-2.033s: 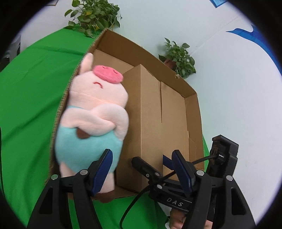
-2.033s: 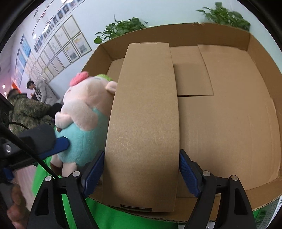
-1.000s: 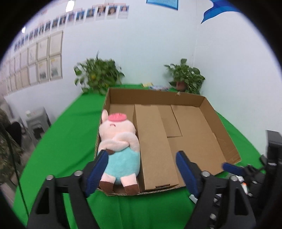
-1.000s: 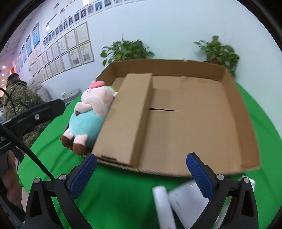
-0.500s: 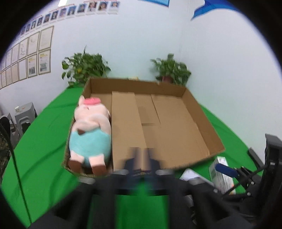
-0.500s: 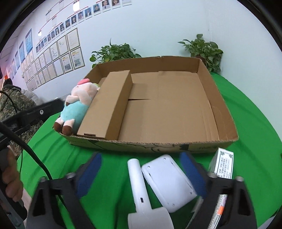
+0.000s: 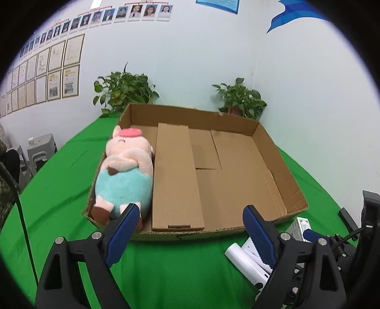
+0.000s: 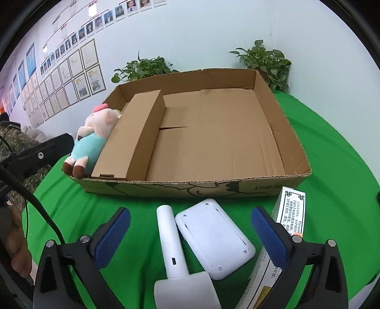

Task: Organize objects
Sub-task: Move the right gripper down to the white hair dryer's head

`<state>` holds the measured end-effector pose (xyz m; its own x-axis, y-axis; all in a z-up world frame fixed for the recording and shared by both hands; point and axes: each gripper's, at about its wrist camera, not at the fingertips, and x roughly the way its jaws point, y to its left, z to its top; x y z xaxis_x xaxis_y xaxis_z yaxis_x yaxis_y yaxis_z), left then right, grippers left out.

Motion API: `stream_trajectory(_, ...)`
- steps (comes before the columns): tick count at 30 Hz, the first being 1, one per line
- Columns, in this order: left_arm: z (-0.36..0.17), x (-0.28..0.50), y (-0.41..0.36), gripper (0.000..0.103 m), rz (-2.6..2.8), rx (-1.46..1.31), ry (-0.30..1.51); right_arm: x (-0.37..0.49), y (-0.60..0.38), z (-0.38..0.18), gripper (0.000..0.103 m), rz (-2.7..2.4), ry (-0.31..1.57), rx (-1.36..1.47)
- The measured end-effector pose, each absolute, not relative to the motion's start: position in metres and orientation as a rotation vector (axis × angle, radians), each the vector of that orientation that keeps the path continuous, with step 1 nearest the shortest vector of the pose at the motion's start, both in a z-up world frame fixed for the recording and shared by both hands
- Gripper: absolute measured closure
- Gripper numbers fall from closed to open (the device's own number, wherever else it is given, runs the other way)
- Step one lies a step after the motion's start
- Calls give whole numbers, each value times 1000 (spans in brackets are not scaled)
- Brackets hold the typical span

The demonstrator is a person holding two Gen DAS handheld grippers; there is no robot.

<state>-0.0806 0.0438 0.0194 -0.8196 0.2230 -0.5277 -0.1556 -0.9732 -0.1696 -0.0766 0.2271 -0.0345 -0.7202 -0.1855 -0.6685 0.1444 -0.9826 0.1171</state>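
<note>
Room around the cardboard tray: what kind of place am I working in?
Probably an office or lab demo room, not a home: framed certificates and staff portraits on the wall, a green-draped table, potted plants.

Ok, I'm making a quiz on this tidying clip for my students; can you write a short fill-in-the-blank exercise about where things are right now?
1. The plush pig lies inside the cardboard tray, squeezed between its left wall and the long ____ box.
2. The white handheld device and the flat white device lie on the ____ cloth, outside the tray.
3. The right tool is ____ and holds nothing.
4. The printed carton stands just ____ the tray's front wall.

Missing words: cardboard; green; open; outside
</note>
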Motion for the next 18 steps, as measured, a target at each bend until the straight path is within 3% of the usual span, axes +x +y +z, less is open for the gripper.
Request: stream_trajectory(18,8,-85,52,15,2761,-916,-198,-71,224,-33,1,-2733,-58,1013)
